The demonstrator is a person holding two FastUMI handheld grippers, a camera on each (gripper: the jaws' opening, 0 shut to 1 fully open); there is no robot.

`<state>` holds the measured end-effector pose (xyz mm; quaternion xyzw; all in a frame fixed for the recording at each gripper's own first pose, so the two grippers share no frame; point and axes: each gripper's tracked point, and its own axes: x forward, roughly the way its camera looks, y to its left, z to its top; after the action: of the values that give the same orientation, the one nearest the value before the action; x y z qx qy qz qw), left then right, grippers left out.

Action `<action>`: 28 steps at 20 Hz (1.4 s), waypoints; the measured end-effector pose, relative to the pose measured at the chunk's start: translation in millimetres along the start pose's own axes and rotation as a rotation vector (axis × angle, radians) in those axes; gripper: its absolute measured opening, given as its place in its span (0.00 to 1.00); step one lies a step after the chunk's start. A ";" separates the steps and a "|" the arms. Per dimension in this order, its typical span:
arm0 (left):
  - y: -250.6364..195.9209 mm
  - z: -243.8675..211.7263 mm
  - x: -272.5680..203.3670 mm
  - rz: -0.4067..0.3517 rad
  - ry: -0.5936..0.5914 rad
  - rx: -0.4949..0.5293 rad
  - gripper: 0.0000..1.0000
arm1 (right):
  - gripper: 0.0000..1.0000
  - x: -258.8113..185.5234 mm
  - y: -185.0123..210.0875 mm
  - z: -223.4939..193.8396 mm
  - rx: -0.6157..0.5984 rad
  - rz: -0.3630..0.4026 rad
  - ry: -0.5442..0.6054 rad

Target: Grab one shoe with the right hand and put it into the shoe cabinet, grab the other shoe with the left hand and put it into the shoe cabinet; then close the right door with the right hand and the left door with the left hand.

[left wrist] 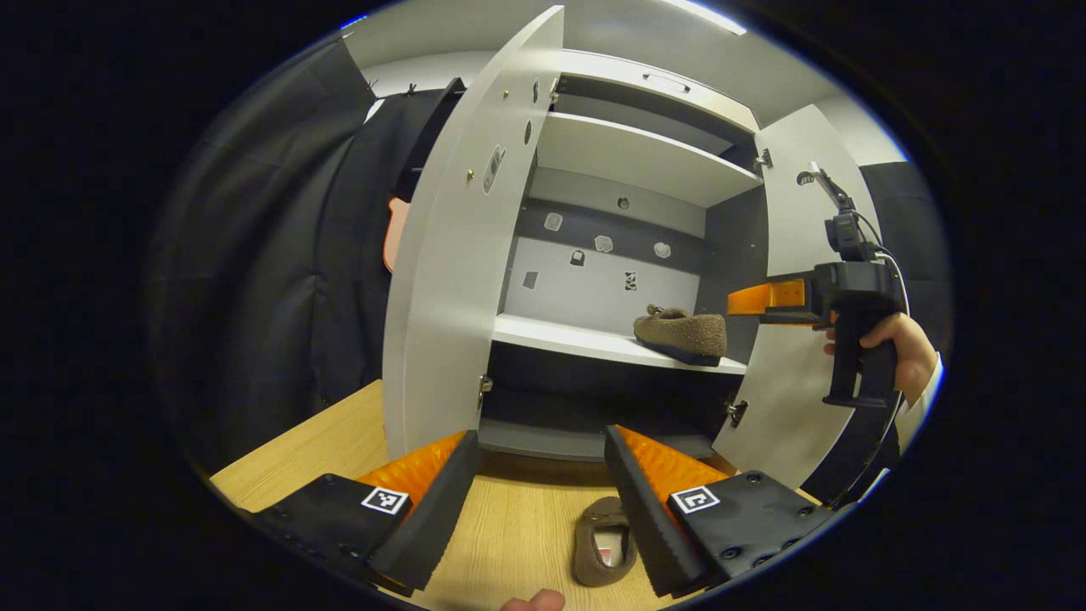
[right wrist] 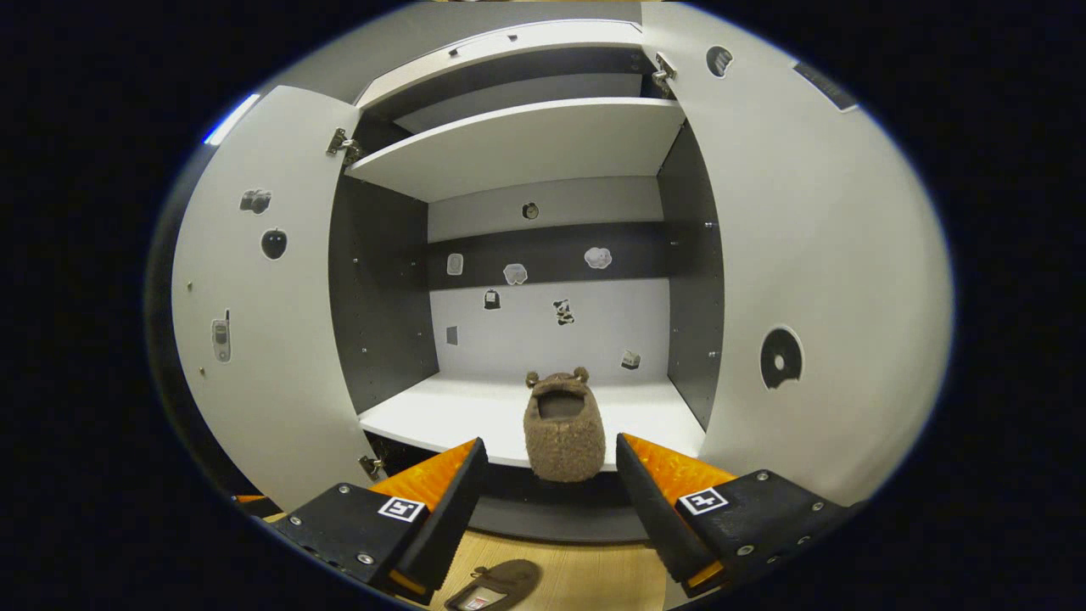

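A brown fuzzy shoe [left wrist: 681, 333] [right wrist: 563, 428] lies on the cabinet's lower shelf [left wrist: 585, 341] [right wrist: 458, 416], toe over the front edge. The other brown shoe [left wrist: 604, 540] [right wrist: 496, 584] rests on the wooden table. My left gripper [left wrist: 537, 484] is open just above the table, the shoe close to its right finger. My right gripper [right wrist: 550, 488] is open in front of the shelf, a little back from the shelved shoe; it is also seen as the right gripper [left wrist: 768, 299] held by a hand [left wrist: 901, 348]. Both cabinet doors, left door [left wrist: 458, 246] [right wrist: 263, 339] and right door [left wrist: 793, 339] [right wrist: 814, 280], stand open.
An upper shelf [left wrist: 636, 157] [right wrist: 517, 140] spans the cabinet. Stickers dot the back wall and doors. The wooden table [left wrist: 339, 441] runs to the cabinet's foot. Black cloth [left wrist: 280, 255] hangs to the left of the cabinet.
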<state>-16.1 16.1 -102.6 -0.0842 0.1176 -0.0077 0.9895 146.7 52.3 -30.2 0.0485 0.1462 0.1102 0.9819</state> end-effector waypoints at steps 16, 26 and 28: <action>-30.7 -203.5 43.1 -0.179 0.502 0.116 0.97 | 0.93 -104.9 -9.7 -79.2 -0.044 -0.057 -0.131; -42.7 -300.0 120.4 -0.206 0.668 0.176 0.97 | 0.93 -120.2 -30.0 -80.3 -0.037 -0.077 -0.136; -45.4 -303.8 137.2 -0.208 0.650 0.192 0.94 | 0.93 -121.9 -33.7 -82.6 -0.053 -0.087 -0.129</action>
<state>46.4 -83.6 -417.8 0.0045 0.4159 -0.1459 0.8976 15.2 -3.3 -79.5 0.0233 0.0818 0.0676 0.9941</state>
